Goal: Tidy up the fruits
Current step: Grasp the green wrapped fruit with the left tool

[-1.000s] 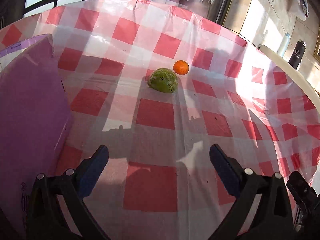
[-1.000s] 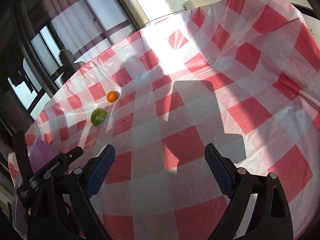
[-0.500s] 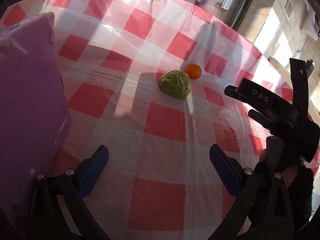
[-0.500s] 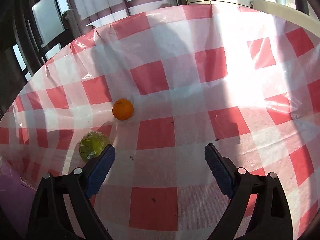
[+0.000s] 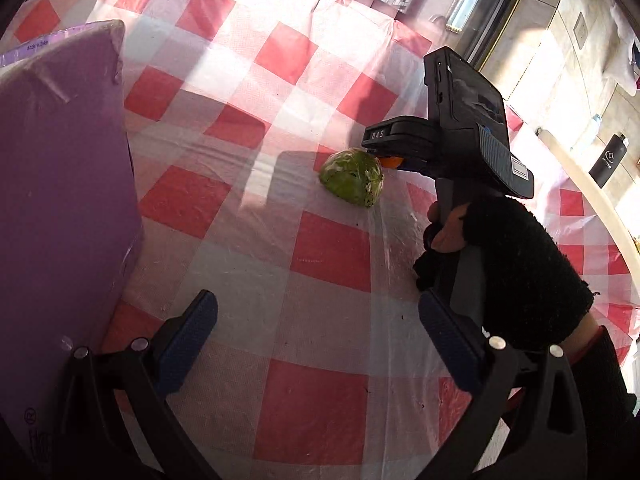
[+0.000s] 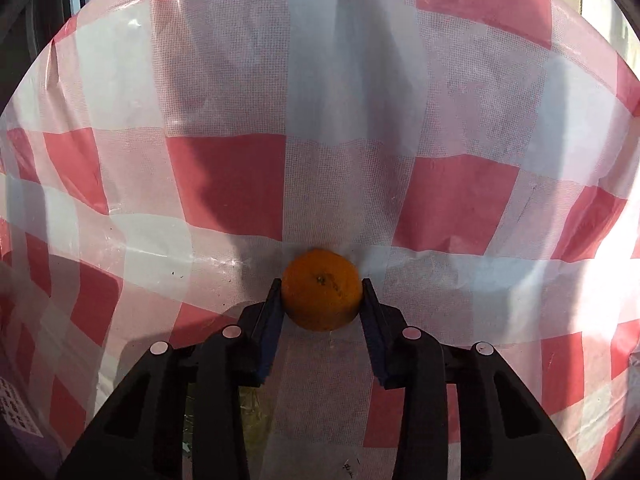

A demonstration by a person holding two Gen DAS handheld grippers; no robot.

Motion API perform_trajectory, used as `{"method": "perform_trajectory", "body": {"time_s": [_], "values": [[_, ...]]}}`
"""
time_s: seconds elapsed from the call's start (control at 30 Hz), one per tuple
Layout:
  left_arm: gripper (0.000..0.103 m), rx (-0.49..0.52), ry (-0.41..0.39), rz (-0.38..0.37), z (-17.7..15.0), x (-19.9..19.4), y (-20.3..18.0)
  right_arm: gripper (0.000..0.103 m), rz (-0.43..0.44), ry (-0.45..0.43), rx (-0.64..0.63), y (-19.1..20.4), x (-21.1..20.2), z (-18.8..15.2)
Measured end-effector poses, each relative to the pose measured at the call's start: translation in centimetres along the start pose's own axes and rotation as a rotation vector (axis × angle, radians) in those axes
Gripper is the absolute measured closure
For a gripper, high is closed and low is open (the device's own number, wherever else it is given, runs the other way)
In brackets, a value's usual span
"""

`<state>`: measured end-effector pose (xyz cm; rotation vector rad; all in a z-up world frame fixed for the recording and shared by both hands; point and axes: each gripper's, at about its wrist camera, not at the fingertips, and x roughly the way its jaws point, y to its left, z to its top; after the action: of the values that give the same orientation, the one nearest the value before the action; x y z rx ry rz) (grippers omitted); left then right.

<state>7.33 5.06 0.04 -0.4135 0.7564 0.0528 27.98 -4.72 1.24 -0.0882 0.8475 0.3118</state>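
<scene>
A small orange (image 6: 321, 295) sits on the red-and-white checked tablecloth (image 6: 224, 184). My right gripper (image 6: 322, 300) is shut on the orange, its blue pads touching both sides. In the left wrist view only a sliver of the orange (image 5: 391, 163) shows under the right gripper's body (image 5: 460, 140). A green wrapped cabbage half (image 5: 353, 177) lies just left of the orange. My left gripper (image 5: 318, 338) is open and empty, low over the cloth, well short of the cabbage.
A large purple box (image 5: 60, 208) stands at the left, close to my left finger. A gloved hand (image 5: 508, 256) holds the right gripper at the right. A white counter edge (image 5: 592, 200) and a dark bottle (image 5: 608, 162) lie beyond the table.
My right gripper moved in over the orange and closed on it. It has entered the left wrist view and now covers most of the orange. My left gripper edged slightly forward.
</scene>
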Motion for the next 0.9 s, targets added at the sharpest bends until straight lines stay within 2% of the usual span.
{"method": "perform_trajectory", "body": {"time_s": [0.1,0.2,0.37,0.43,0.5,0.63,0.73,0.9], "values": [[0.002,-0.001,-0.001,-0.001,0.0,0.0,0.0,0.066,0.064,-0.072,0.046,-1.5,-3.6,-2.0],[0.002,0.0,-0.003,0.0,0.0,-0.1,-0.1,0.066,0.104,-0.139,0.081,-3.5,-8.0,-5.7],[0.002,0.0,-0.004,0.001,-0.1,-0.1,-0.1,0.066,0.103,-0.17,0.182,-7.2,-14.1,-12.6],[0.002,0.0,-0.006,0.001,-0.1,-0.2,-0.1,0.066,0.094,-0.177,0.232,-8.7,-15.5,-14.4],[0.002,-0.003,-0.006,-0.001,-0.1,-0.1,-0.1,0.065,0.056,-0.192,0.263,-10.2,-16.2,-16.0],[0.002,0.016,0.002,-0.007,-0.2,-0.1,-0.4,0.065,0.132,-0.214,0.418,-13.2,-16.0,-17.1],[0.002,0.043,0.026,-0.018,-0.4,0.1,-0.9,0.065,0.17,-0.212,0.46,-13.8,-15.3,-17.1],[0.002,0.054,0.045,0.058,0.6,1.7,-1.8,0.065,0.192,-0.218,0.459,-13.4,-14.9,-16.6]]}}
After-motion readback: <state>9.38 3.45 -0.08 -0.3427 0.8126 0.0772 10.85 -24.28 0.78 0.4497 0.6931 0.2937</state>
